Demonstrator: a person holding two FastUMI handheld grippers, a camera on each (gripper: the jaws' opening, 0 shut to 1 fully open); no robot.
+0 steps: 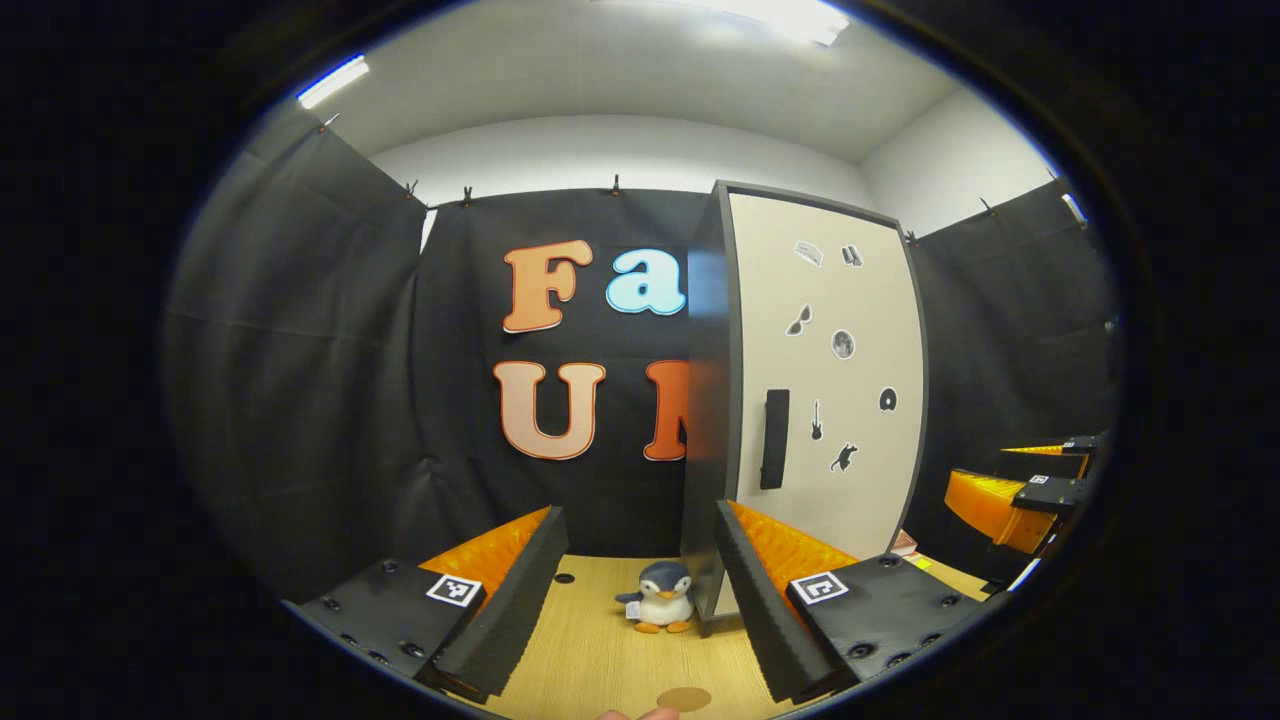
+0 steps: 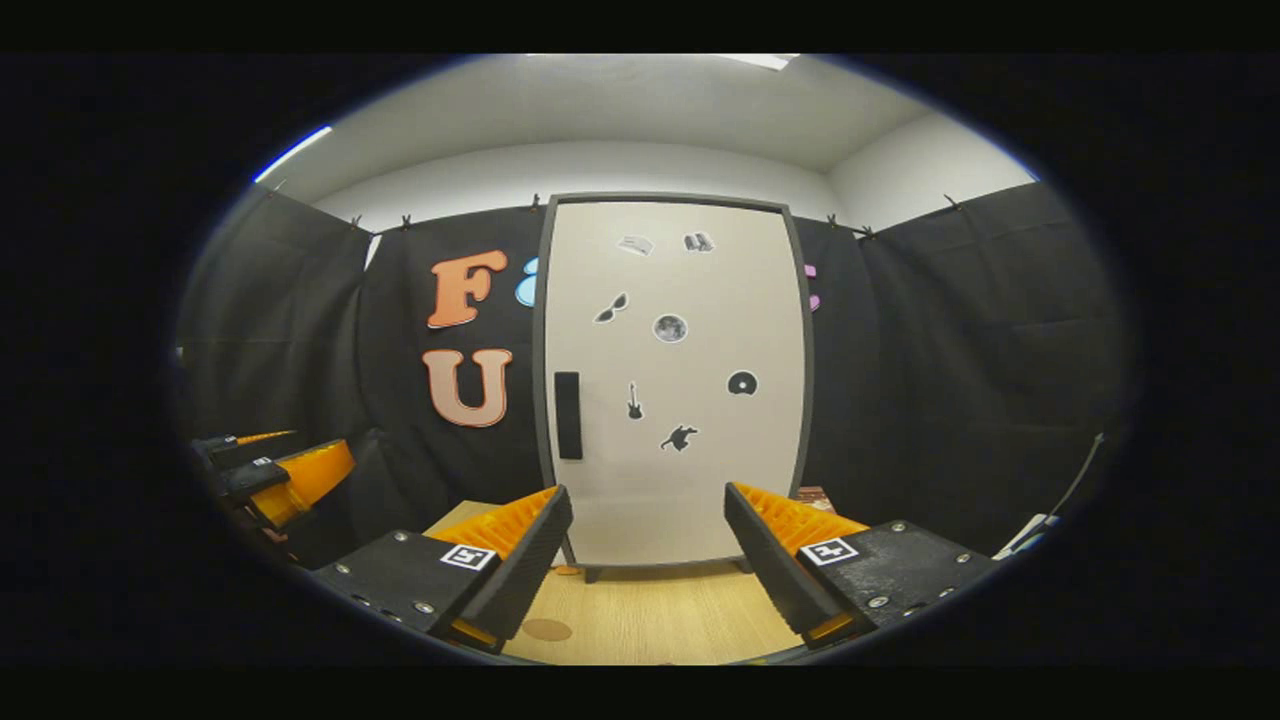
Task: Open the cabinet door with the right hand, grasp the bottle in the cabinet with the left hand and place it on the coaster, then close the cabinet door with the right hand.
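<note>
Two grippers hung short of the tall grey-framed cabinet with its cream door [image 2: 675, 390], both with fingers spread wide and holding nothing: the right gripper [image 2: 648, 560] faced the door squarely, the left gripper [image 1: 632, 590] stood off to the cabinet's left. The door was shut, so the bottle's place behind it could not be told. The round brown coaster [image 2: 546, 629] lay flat in front of the cabinet, toward its left. A small stuffed penguin [image 1: 661, 598] sat just beside the cabinet's left front corner. The narrow black vertical handle [image 2: 567, 415] lay near the door's left edge; a careless pull might have tipped the cabinet or swept the door into the left gripper. The cabinet stood on a pale wooden tabletop [image 2: 660, 615]; behind it hung black cloth walls [image 2: 950, 380] under a white ceiling.
</note>
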